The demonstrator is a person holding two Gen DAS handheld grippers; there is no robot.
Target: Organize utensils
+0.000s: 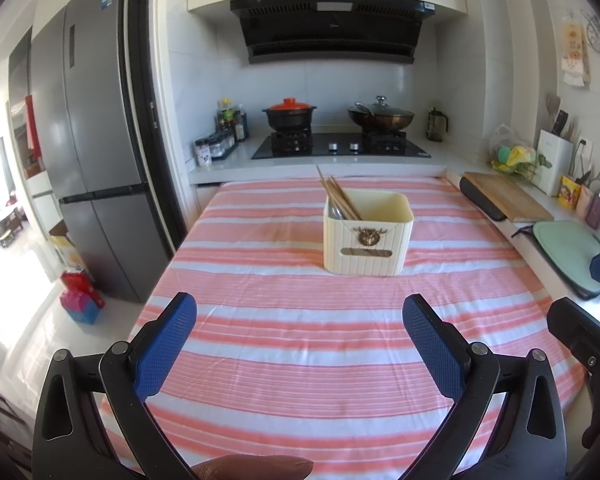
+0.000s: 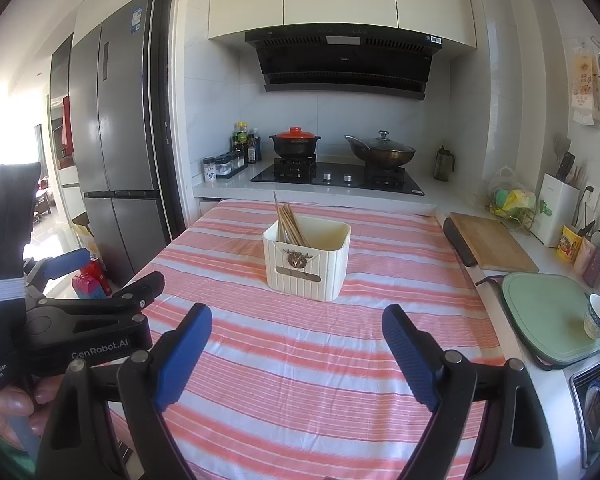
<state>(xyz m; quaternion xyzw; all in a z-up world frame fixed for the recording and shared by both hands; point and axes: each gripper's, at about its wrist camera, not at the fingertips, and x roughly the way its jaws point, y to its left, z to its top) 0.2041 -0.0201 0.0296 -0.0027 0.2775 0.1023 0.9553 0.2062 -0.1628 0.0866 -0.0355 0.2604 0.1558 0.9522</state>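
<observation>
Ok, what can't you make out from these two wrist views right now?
- Caddy contents: both views; its front wall hides everything below the chopsticks.
- Metal utensil beside them: too small to tell spoon from fork.
- Table's near edge: cut off by each gripper's body.

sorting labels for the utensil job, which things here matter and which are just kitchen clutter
Job:
cream utensil holder
chopsticks
spoon inside holder
left gripper, open
right gripper, open

Lying about:
clay pot
wok
wooden cutting board
green mat
</observation>
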